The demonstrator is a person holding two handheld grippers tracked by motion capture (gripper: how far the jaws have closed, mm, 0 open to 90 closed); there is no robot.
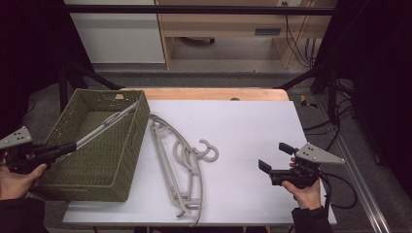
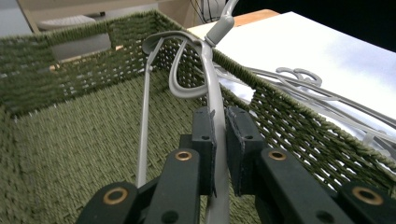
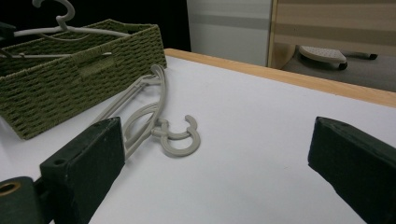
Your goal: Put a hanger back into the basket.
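Grey plastic coat hanger (image 2: 215, 100) clamped near one arm by the left gripper (image 2: 219, 140); jaws nearly closed, pads pressing the thin bar from both sides. In the high view the hanger (image 1: 104, 124) slants over the interior of the olive-green woven rectangular basket (image 1: 68, 182), with its far end at the basket's right wall near the far corner and its hook poking above the rim. Not yet lying on the basket floor. Right gripper (image 1: 273, 156) holds nothing, jaws wide apart, poised above the bare white tabletop (image 1: 243, 126) at the near right. Between the two grippers, just right of the basket, a pile of matching grey hangers (image 1: 180, 165) lies flat on the table, hooks overlapping. Risks, by my reading: the hook or shoulder could catch on the woven rim if the hanger is lowered at this angle, tipping or dragging the light basket; the grip is on a slim, smooth bar, so the hanger could pivot in the pads; and the remaining hangers look interlocked, so lifting one could pull its neighbours along.
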